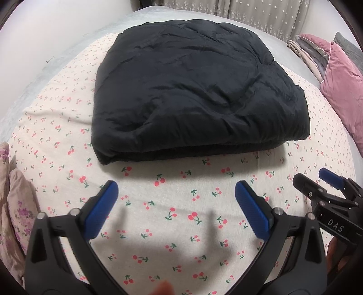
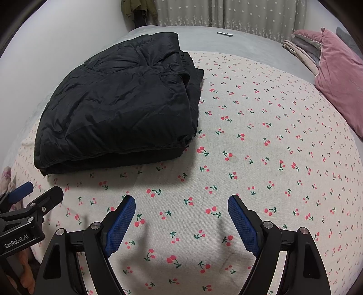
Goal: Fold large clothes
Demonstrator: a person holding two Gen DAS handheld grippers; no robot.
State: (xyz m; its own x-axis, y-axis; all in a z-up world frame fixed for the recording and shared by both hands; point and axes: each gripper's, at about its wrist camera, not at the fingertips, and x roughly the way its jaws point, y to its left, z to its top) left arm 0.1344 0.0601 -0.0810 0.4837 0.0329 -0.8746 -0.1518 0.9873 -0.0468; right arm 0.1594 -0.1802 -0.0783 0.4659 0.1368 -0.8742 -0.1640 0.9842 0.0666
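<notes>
On the bed's cherry-print sheet (image 1: 181,227), the folded black padded coat (image 1: 199,95) lies ahead of both tools. The left tool (image 1: 177,199) and right tool (image 2: 181,215) hang side by side, tilted steeply downward, jaws wide apart, gripping nothing, clear of the coat.

A cream sheet (image 2: 261,140) printed with red cherries covers the near part of the bed, lying over a grey bedspread (image 2: 238,43) that shows along the far edge. A pink cushion (image 2: 340,77) leans at the bed's right edge, beside a stack of folded blankets (image 1: 310,52). A small white remote (image 2: 225,34) lies near the far edge. Grey star-patterned curtains (image 2: 226,13) hang behind. A floral cloth (image 1: 15,204) lies at the near left corner.
</notes>
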